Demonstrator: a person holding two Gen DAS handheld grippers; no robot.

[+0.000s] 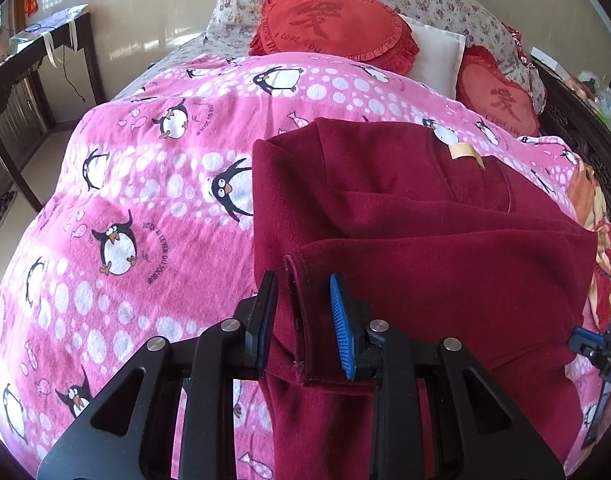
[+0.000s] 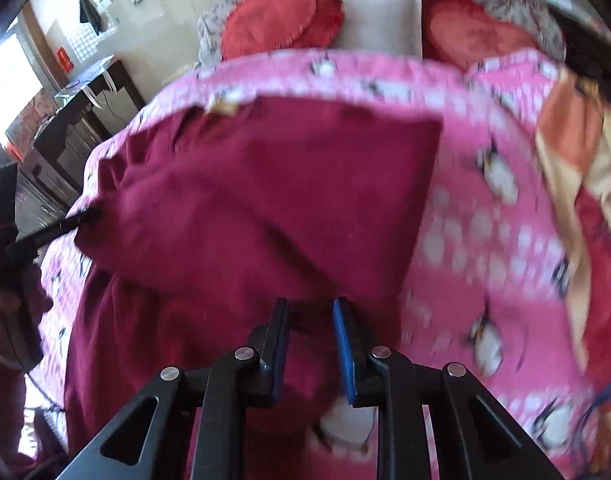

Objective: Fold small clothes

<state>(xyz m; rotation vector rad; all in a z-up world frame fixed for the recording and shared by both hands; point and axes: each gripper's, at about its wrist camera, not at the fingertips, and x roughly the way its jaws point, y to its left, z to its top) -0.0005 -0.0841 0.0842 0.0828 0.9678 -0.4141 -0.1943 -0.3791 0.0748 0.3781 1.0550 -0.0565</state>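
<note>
Looking along my left tongs, I see a doubled hem of the maroon garment running between the two pads toward 12 o'clock; the jaws stand part open, and I cannot tell if they pinch it. The garment lies on the pink penguin blanket of the bed, its long axis running from 6 to 12, the tan label at 1 o'clock. My right tongs sit narrowly apart with cloth between them; the blur hides any grip. I judge the left nearer the hem.
</note>
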